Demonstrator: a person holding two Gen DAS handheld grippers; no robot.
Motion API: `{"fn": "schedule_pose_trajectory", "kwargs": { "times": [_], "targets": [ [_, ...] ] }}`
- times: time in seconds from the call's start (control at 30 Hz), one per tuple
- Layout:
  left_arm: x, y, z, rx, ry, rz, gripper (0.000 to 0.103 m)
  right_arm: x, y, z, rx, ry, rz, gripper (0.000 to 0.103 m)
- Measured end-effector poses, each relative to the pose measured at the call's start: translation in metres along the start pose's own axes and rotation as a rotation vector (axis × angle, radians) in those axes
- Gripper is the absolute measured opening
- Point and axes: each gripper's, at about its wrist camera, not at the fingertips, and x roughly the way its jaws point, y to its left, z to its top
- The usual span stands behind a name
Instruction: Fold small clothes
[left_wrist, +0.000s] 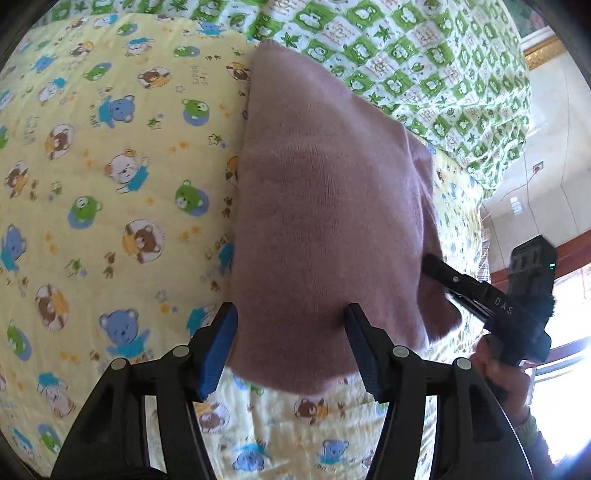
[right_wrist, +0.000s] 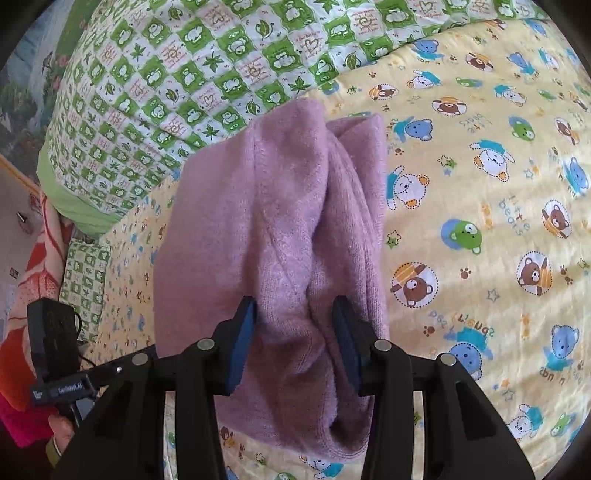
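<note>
- We are looking at a pink knitted garment (left_wrist: 325, 206), which is lying folded on a yellow sheet with little bears (left_wrist: 110, 166).
- A green and white checked quilt (left_wrist: 406, 74) is lying on the far side of the bed, and the far end of the garment is reaching close to its edge.
- We are holding the left gripper (left_wrist: 291, 354) above the near edge of the garment. Its blue pads (left_wrist: 218, 350) are standing wide apart and are not pressing the cloth; the left pad is over the sheet just beside the garment's left edge.
- We are holding the right gripper (right_wrist: 293, 343) on the near part of the same garment (right_wrist: 273, 221). Its jaws are narrow, and a raised fold of pink cloth is sitting between the two pads; the cloth is bunching there, so we read it as a grip on the garment.
- In the left wrist view the right gripper (left_wrist: 436, 267) is showing at the right, with its tips at the garment's right edge and a hand (left_wrist: 502, 373) around its handle.
- In the right wrist view the garment is showing a long crease down its middle.
</note>
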Motion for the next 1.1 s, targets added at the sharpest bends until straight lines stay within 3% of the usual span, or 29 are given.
{"fn": "schedule_pose_trajectory", "kwargs": {
  "times": [0.03, 0.1, 0.17, 0.23, 0.4, 0.63, 0.73, 0.87, 1.1],
  "targets": [
    [0.005, -0.002, 0.002, 0.006, 0.006, 0.006, 0.061, -0.003, 0.003, 0.003, -0.007, 0.007, 0.006, 0.012],
    [0.01, -0.007, -0.002, 0.015, 0.013, 0.006, 0.061, -0.02, 0.011, 0.009, -0.011, -0.041, 0.034, 0.011],
    [0.012, -0.011, -0.001, 0.026, 0.013, -0.007, 0.07, -0.051, 0.016, 0.015, 0.01, -0.128, 0.105, 0.01],
    [0.014, -0.012, -0.003, 0.039, 0.02, 0.001, 0.07, -0.061, 0.014, 0.015, 0.014, -0.146, 0.083, 0.01],
    [0.034, -0.008, -0.007, 0.056, 0.069, 0.032, 0.072, -0.018, -0.023, -0.011, 0.094, -0.034, -0.041, 0.01],
    [0.029, -0.004, -0.008, 0.061, 0.073, 0.014, 0.073, -0.014, -0.032, -0.021, 0.182, -0.083, -0.033, 0.013],
    [0.016, -0.006, -0.003, 0.07, 0.045, 0.014, 0.072, -0.024, -0.018, -0.015, 0.144, -0.096, -0.052, 0.019],
    [0.008, -0.002, 0.013, 0.021, 0.032, -0.013, 0.074, -0.031, -0.004, -0.003, 0.081, -0.143, -0.089, 0.063],
    [0.01, 0.003, 0.033, -0.037, 0.024, -0.03, 0.076, -0.009, -0.019, 0.026, 0.12, -0.128, -0.06, 0.064]
  ]
}}
